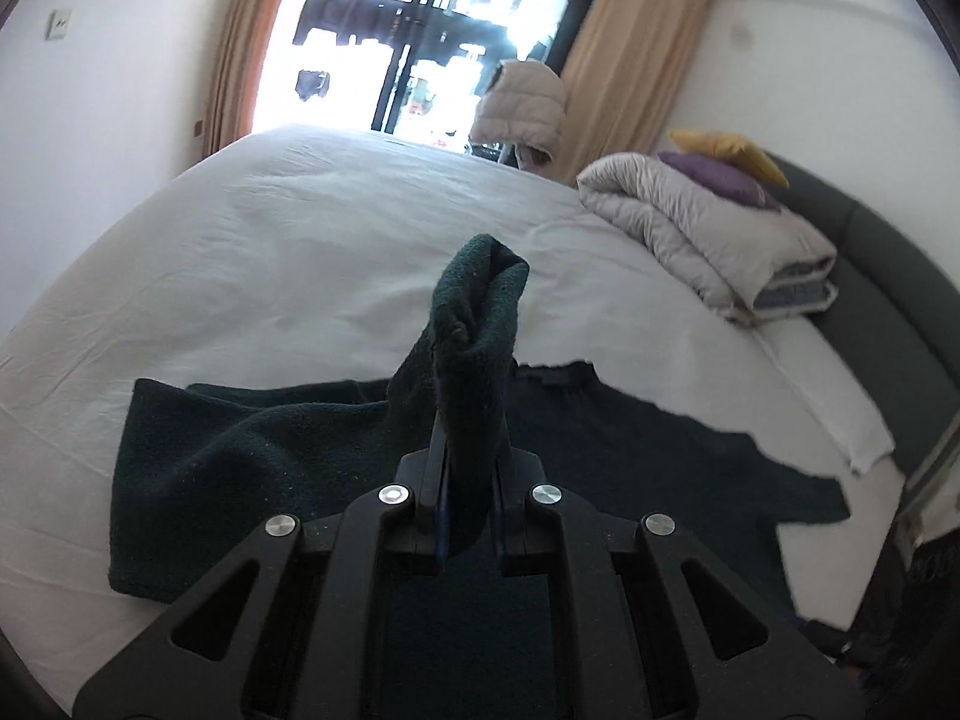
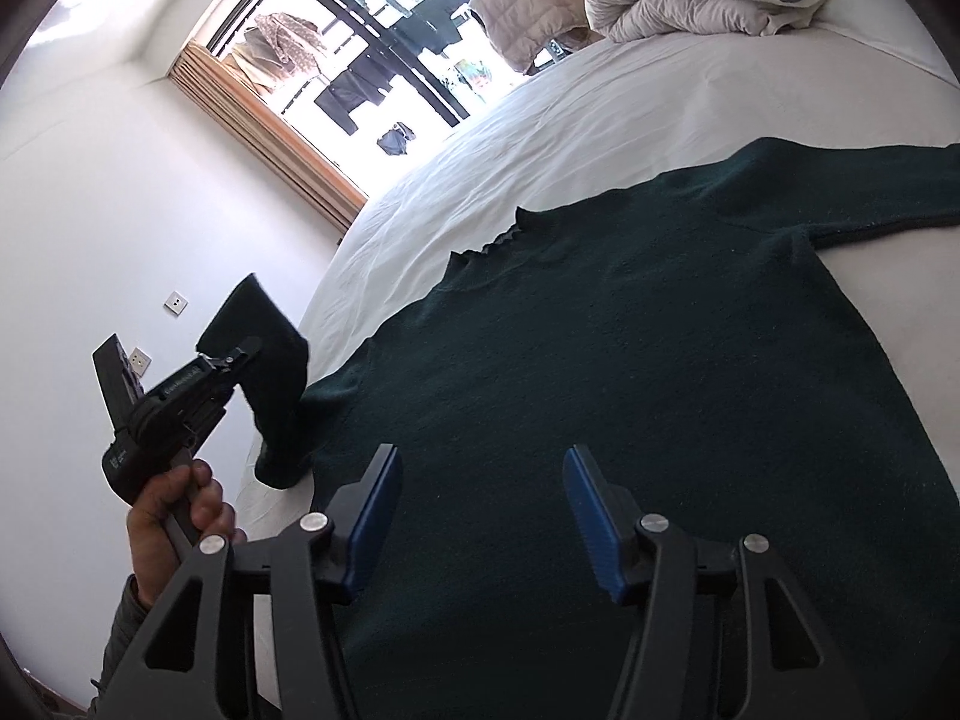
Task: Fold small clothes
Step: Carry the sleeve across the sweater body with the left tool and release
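I am holding the left gripper [image 1: 471, 420] clamped on the sleeve [image 1: 474, 324] of the dark green sweater [image 2: 630, 390], and the pinched cloth is standing up between its jaws, lifted off the white bed sheet [image 1: 270, 228]. In the right wrist view the left hand [image 2: 180, 504] is gripping that tool's handle, with the raised sleeve end bunching over the bed's edge. I am keeping the right gripper [image 2: 480, 516] spread wide and holding nothing, its blue pads [image 2: 591, 516] hanging just above the sweater's body. The sweater is lying flat on the sheet, collar toward the window [image 1: 420, 30], other sleeve stretching out to the right. A folded grey duvet [image 1: 708, 228] is sitting well apart, near the headboard [image 1: 900, 276].
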